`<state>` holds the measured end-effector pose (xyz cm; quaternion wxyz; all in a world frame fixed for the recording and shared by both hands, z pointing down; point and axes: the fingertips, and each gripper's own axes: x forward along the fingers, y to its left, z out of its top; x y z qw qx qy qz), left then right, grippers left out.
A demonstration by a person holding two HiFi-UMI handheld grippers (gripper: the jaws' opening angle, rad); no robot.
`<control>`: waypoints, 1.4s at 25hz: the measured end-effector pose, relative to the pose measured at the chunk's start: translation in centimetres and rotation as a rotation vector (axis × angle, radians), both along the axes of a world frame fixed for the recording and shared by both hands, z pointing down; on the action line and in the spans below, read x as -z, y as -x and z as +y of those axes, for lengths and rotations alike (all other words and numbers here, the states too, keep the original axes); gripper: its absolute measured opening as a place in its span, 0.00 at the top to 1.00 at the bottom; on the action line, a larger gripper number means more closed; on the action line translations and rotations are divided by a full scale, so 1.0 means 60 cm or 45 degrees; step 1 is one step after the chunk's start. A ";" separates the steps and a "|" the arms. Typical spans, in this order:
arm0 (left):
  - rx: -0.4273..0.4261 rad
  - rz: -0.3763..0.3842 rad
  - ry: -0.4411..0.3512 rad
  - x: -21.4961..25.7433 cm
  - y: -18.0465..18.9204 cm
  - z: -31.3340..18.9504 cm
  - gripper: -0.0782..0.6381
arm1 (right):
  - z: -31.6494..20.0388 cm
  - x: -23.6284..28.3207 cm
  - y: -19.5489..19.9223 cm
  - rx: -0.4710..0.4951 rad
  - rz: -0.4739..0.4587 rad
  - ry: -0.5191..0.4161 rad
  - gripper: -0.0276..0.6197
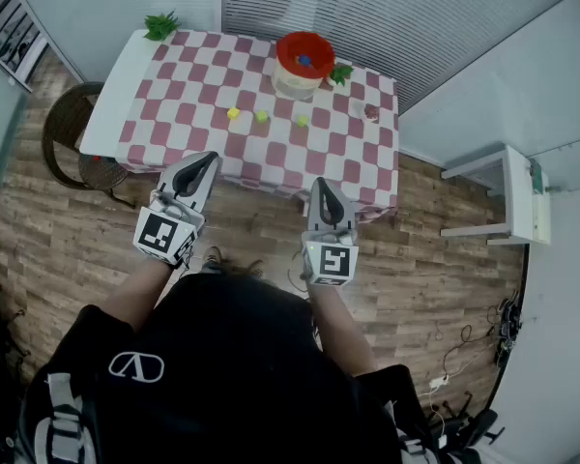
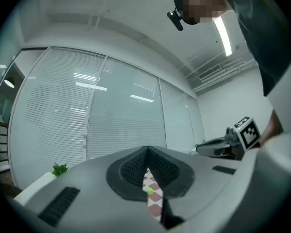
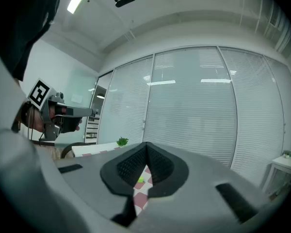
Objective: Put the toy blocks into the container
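Three small blocks lie in a row on the red-and-white checked table (image 1: 174, 85): a yellow block (image 1: 233, 113), a yellow-green block (image 1: 261, 116) and a green block (image 1: 302, 121). Behind them stands the red bowl container (image 1: 292, 48) with a blue block (image 1: 304, 61) inside. My left gripper (image 1: 210, 159) and right gripper (image 1: 323, 185) hover before the table's near edge, both shut and empty. In the left gripper view the left gripper (image 2: 146, 152) has a green block (image 2: 150, 191) showing below its closed tips. The right gripper (image 3: 146, 148) likewise frames a green block (image 3: 140, 180).
A small dark red object (image 1: 371, 112) lies near the table's right edge. Green plants (image 1: 160, 25) sit at the far left corner and beside the bowl. A wicker chair (image 1: 72, 133) stands left of the table, and a white side table (image 1: 507, 196) is at the right.
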<state>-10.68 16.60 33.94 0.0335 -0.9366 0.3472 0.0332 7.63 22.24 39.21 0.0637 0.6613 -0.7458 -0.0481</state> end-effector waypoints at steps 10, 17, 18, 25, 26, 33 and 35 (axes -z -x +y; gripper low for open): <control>-0.011 0.003 -0.003 -0.001 -0.009 -0.001 0.88 | -0.003 -0.008 -0.006 -0.009 -0.002 0.014 0.95; -0.002 0.002 0.005 -0.004 -0.014 -0.005 0.88 | 0.001 -0.001 -0.013 0.037 -0.051 -0.013 0.95; 0.003 0.001 0.006 -0.004 -0.015 -0.006 0.88 | 0.001 0.002 -0.015 0.034 -0.042 -0.017 0.95; 0.046 -0.010 0.000 -0.007 -0.039 -0.004 0.88 | 0.005 -0.001 -0.040 0.074 -0.017 -0.032 0.95; 0.058 -0.016 0.000 -0.009 -0.043 -0.004 0.88 | 0.002 -0.005 -0.042 0.089 -0.022 -0.035 0.95; 0.129 -0.056 0.017 -0.025 -0.053 -0.009 0.88 | -0.025 -0.031 -0.066 0.146 -0.082 -0.034 0.95; 0.144 -0.058 0.025 -0.026 -0.051 -0.025 0.88 | -0.040 -0.034 -0.070 0.150 -0.086 -0.045 0.95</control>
